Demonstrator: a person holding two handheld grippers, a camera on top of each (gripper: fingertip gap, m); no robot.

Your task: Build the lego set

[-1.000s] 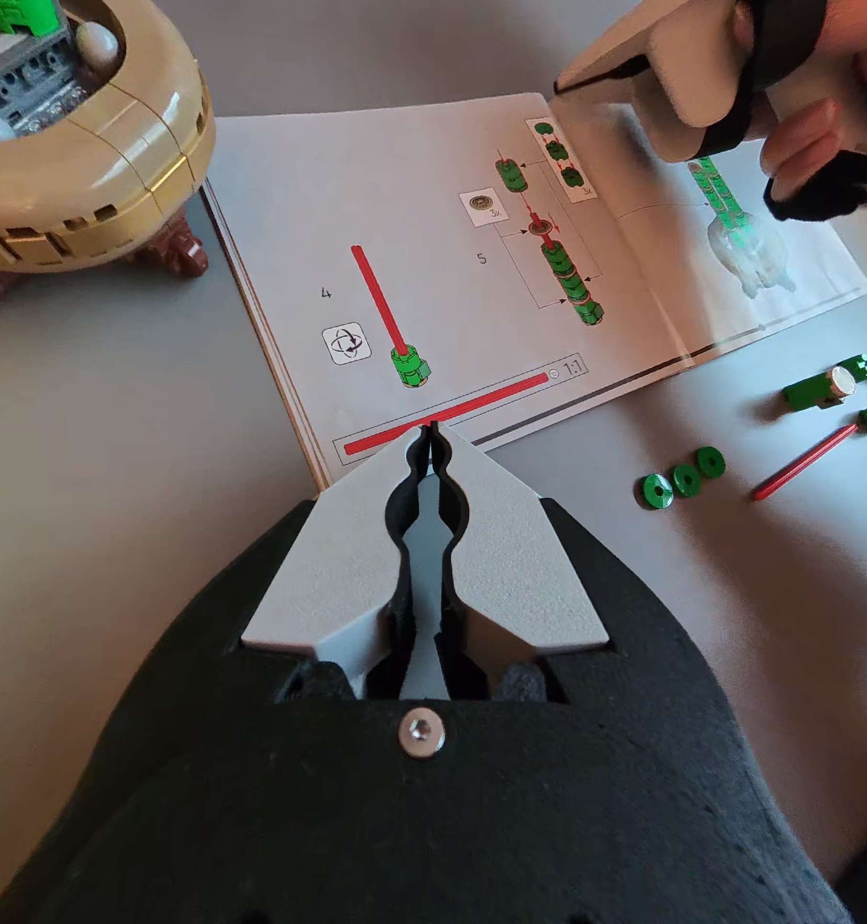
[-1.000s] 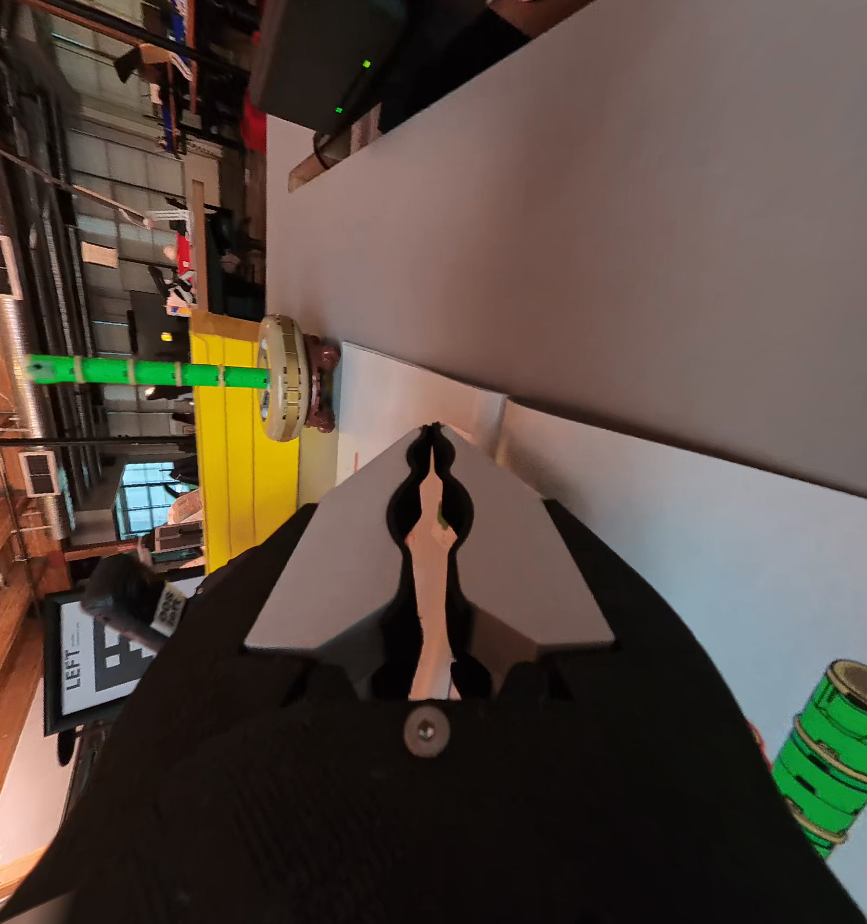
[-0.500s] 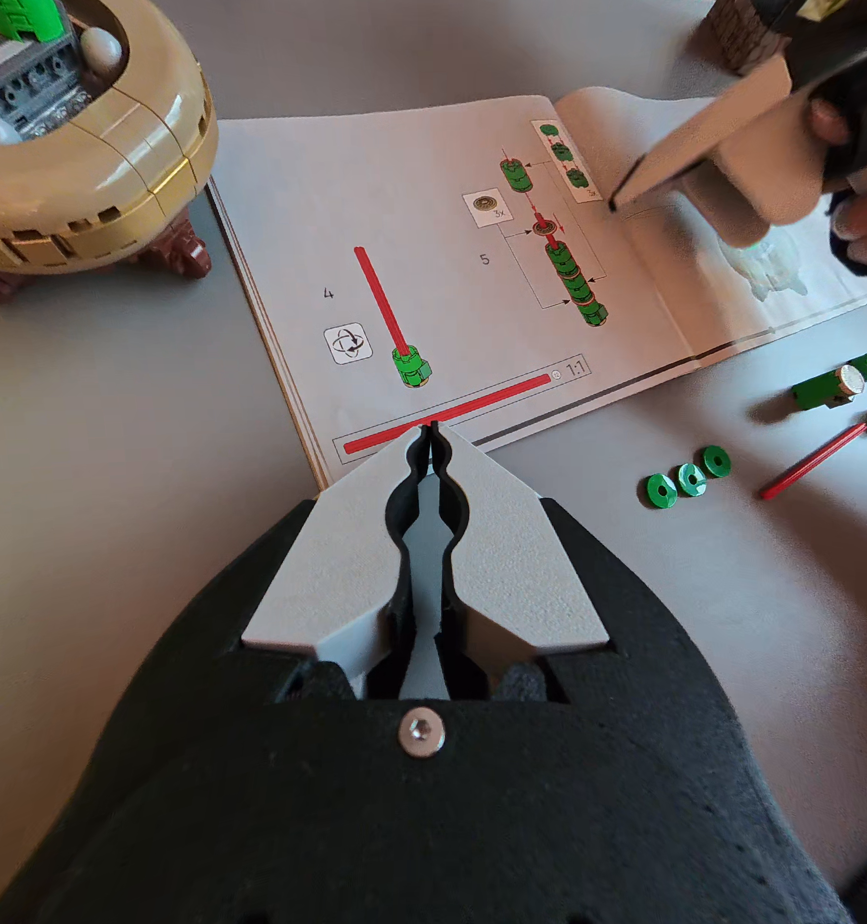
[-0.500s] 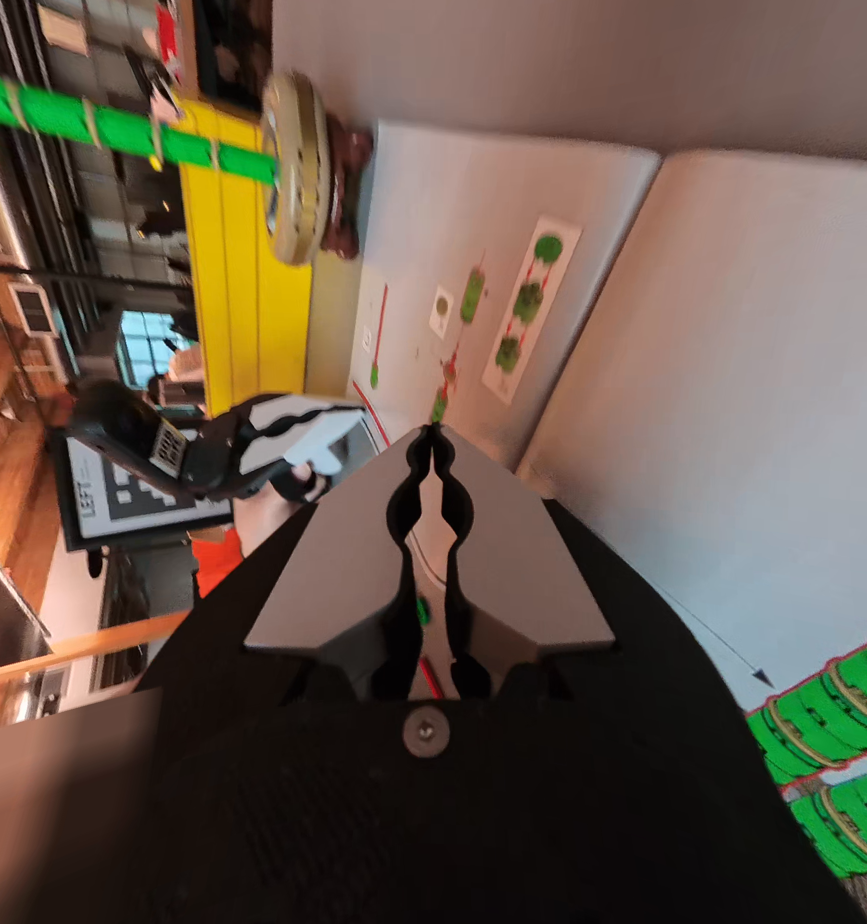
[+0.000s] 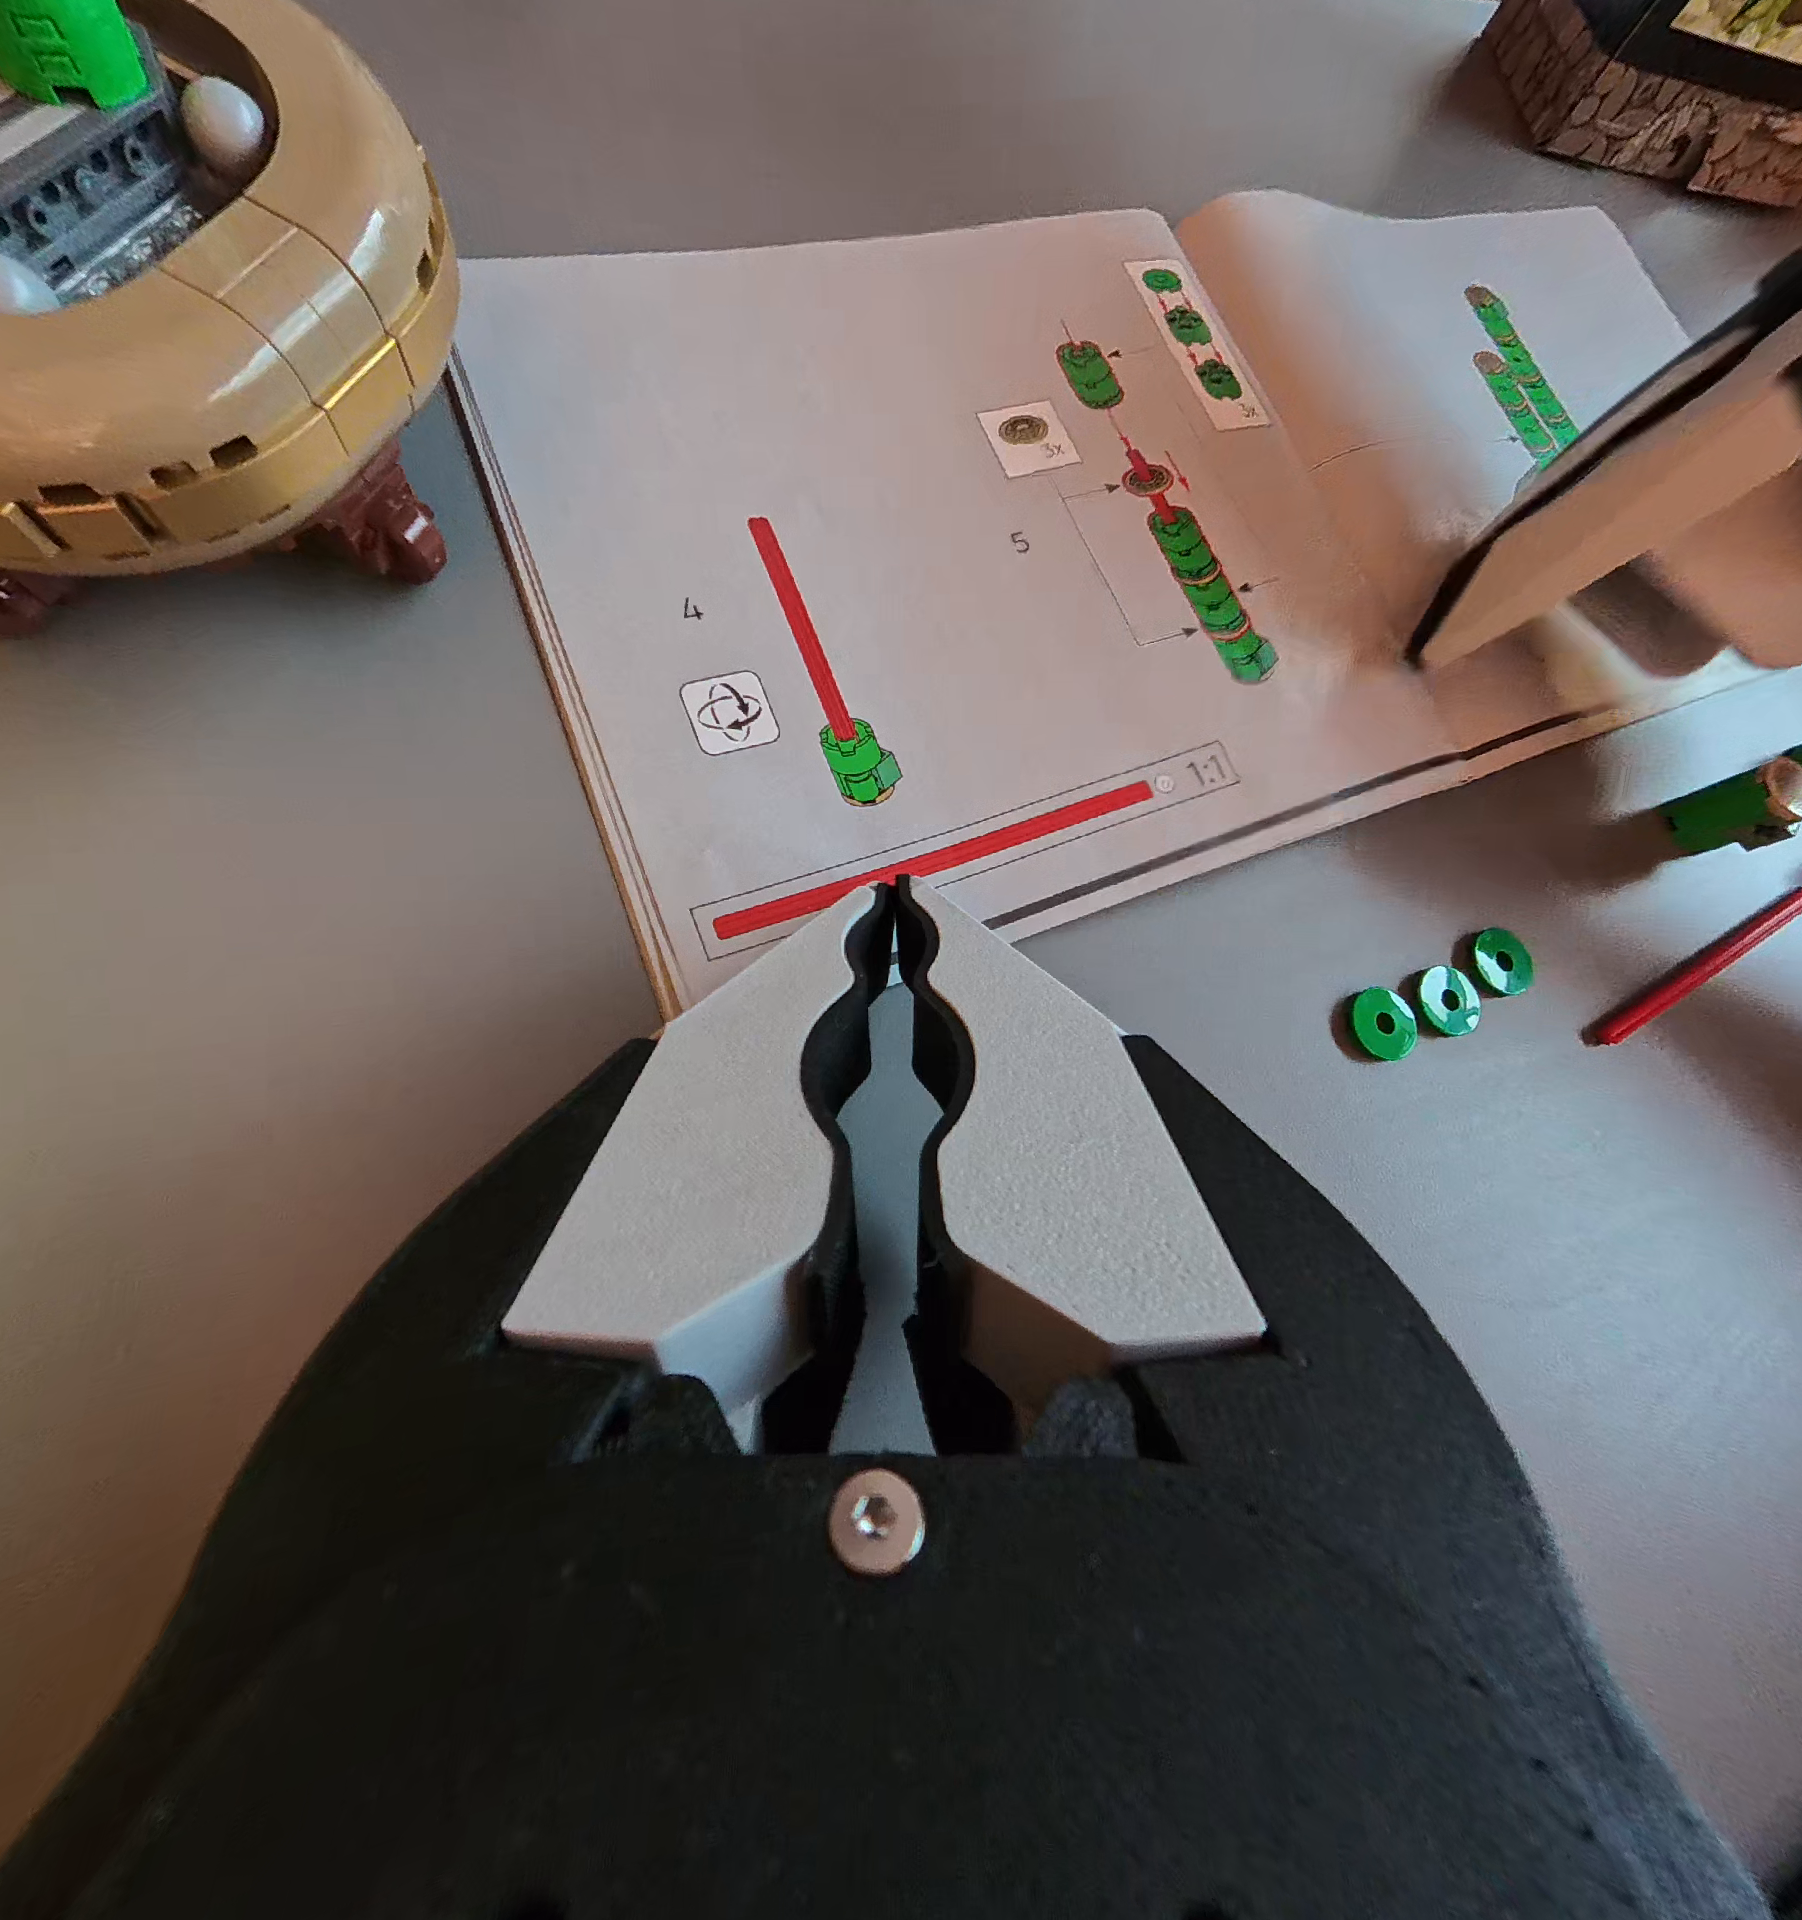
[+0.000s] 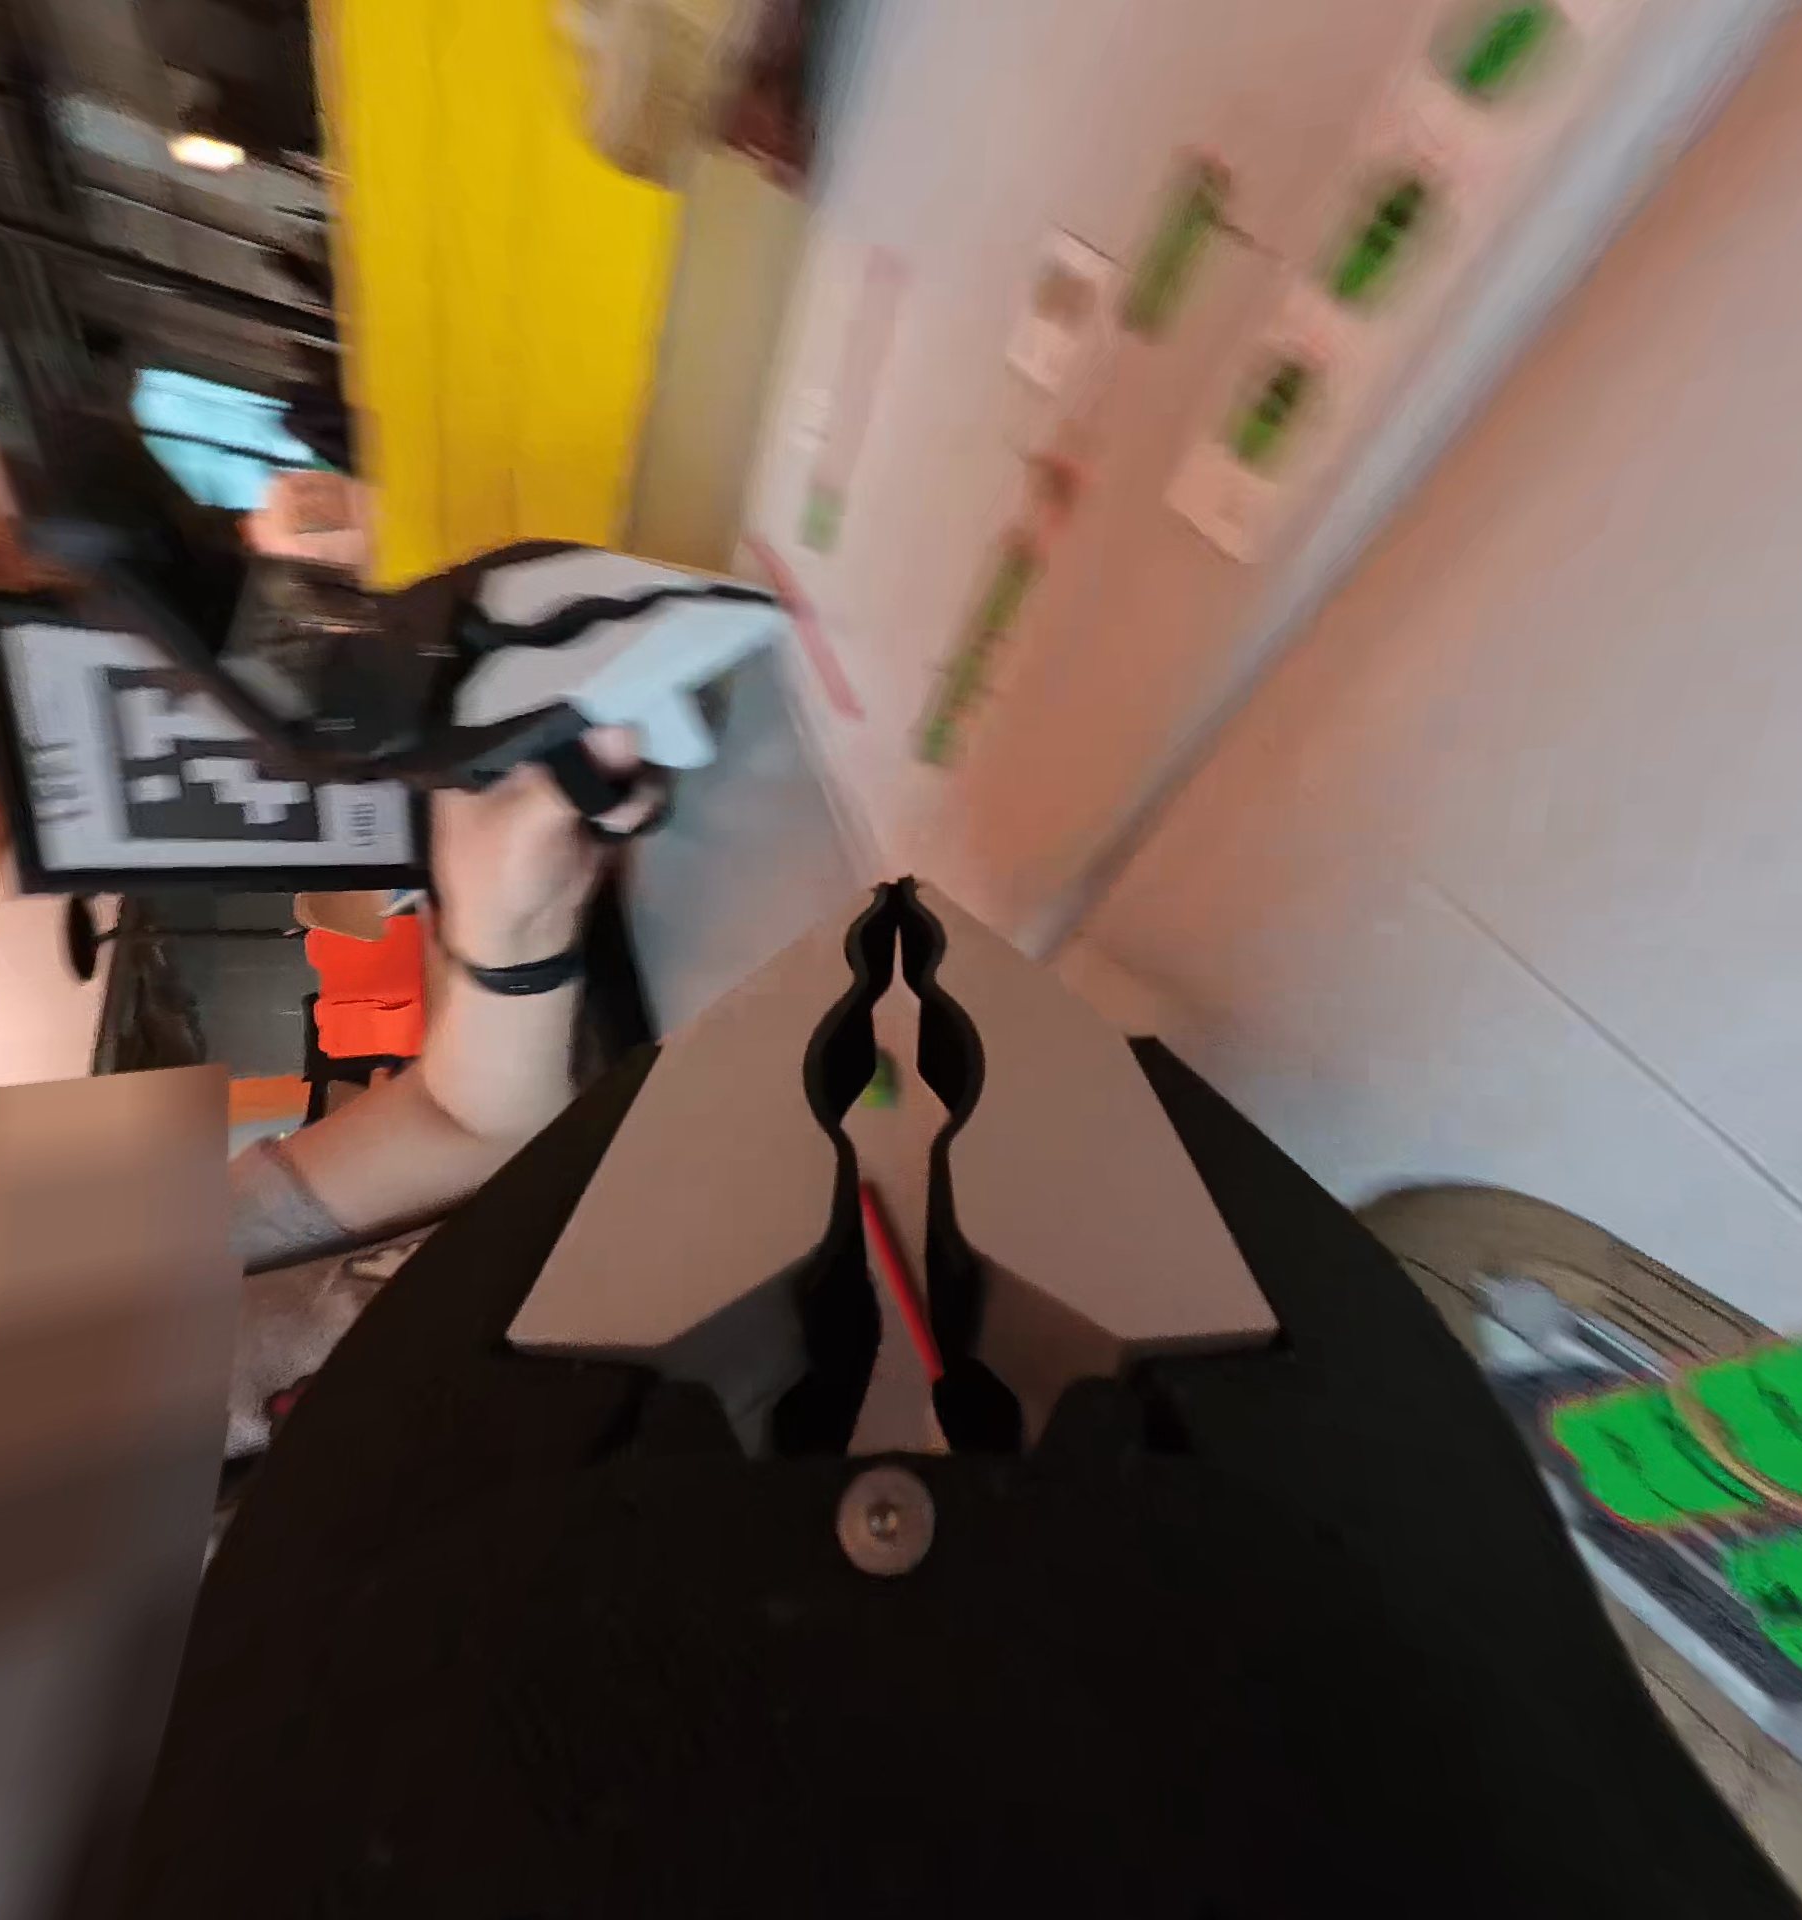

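My left gripper (image 5: 895, 883) is shut and empty, its tips over the near edge of the open instruction booklet (image 5: 876, 436). My right gripper (image 5: 1416, 652) is shut, its tip down on the booklet's right page near the fold. Right of the booklet on the grey table lie three green discs (image 5: 1448, 1000), a red rod (image 5: 1707, 961) and a green stacked piece with a tan cap (image 5: 1744, 810). The right wrist view is blurred and tilted: my right gripper (image 6: 897, 888) is shut over the booklet (image 6: 1499, 727), and the red rod (image 6: 902, 1299) shows between its fingers.
A tan round Lego model (image 5: 180, 312) on brown feet stands at the far left with a green stalk in its middle. A brown rock-patterned box (image 5: 1686, 114) stands at the far right. The left gripper (image 6: 616, 644) and the hand holding it show in the right wrist view. Spacing between my two grippers at the tips: around 12 centimetres.
My right gripper has come down and towards me across the right page, and its view has swung round over the booklet. My left gripper has stayed still and shut.
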